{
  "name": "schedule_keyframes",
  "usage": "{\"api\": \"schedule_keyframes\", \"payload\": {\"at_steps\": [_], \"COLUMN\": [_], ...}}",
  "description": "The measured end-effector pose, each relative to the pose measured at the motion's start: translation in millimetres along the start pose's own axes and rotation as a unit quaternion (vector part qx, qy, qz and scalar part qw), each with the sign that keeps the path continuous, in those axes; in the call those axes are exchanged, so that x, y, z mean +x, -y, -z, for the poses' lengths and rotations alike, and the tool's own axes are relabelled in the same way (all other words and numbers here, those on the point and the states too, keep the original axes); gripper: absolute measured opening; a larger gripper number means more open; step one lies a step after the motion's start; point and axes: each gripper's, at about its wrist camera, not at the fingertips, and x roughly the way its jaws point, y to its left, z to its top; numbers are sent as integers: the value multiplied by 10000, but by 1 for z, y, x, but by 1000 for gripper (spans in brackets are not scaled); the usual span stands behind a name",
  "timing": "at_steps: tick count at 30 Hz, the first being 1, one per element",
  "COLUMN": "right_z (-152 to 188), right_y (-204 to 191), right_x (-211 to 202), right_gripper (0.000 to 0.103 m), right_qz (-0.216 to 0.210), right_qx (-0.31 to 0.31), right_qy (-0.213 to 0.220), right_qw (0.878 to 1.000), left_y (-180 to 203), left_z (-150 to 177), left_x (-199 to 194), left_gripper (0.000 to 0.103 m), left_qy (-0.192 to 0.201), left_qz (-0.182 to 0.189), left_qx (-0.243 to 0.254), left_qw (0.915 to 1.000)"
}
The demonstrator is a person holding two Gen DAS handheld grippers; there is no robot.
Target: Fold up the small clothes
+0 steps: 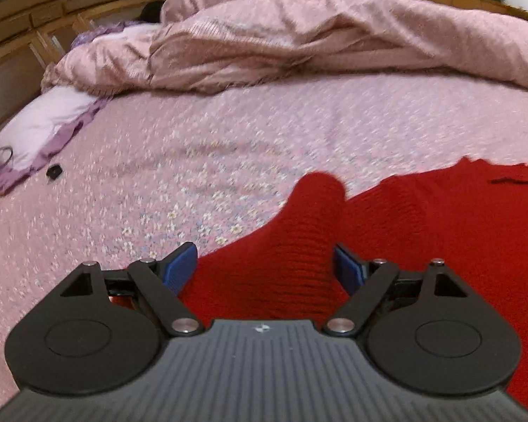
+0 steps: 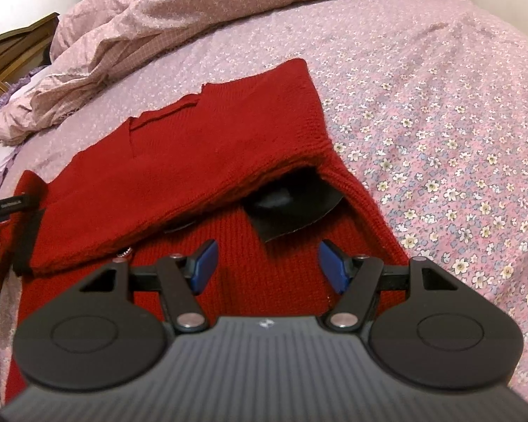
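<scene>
A red knitted sweater (image 2: 200, 147) lies on the floral bedsheet (image 2: 440, 123), partly folded over itself, with a black patch (image 2: 292, 207) showing under the folded edge. My right gripper (image 2: 267, 263) is open just above the sweater's near part. My left gripper (image 1: 264, 267) is open, its blue pads either side of a raised red fold (image 1: 306, 239) of the same sweater, not pinching it. The left gripper's black tip also shows in the right wrist view (image 2: 10, 207) at the sweater's left edge.
A crumpled pink duvet (image 1: 299, 35) is heaped at the far side of the bed. A lilac pillow (image 1: 42, 126) and a small black object (image 1: 54, 171) lie at the left. A wooden headboard (image 1: 35, 17) stands behind.
</scene>
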Motion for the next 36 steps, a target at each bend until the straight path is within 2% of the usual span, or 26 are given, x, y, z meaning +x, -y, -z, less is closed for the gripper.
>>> {"api": "schedule_keyframes", "payload": {"at_steps": [8, 13, 15, 19, 25, 30, 36], "right_z": [2, 1, -1, -7, -20, -29, -38], "right_y": [-2, -3, -3, -5, -1, 0, 4], "right_x": [-3, -6, -6, -5, 2, 11, 33], "right_gripper": [66, 66, 66, 66, 66, 66, 66], "right_qz": [-81, -87, -83, -60, -48, -119, -211], "right_qx": [19, 4, -28, -161, -191, -271, -288], "right_qy": [29, 72, 95, 161, 265, 359, 278], "right_qw": [10000, 9999, 9999, 9997, 9995, 9989, 9990], "left_y": [13, 32, 43, 57, 59, 59, 58], "left_z": [-8, -2, 4, 15, 21, 27, 29], "left_x": [-67, -87, -83, -68, -41, -23, -16], "left_gripper": [86, 86, 84, 84, 84, 84, 84], "left_qy": [383, 378, 246, 102, -131, -485, -502], "left_qz": [445, 1071, 1212, 1135, 1165, 1160, 1218], "left_qx": [139, 237, 391, 625, 647, 504, 439], "left_qw": [9982, 9932, 9916, 9915, 9910, 9908, 9903]}}
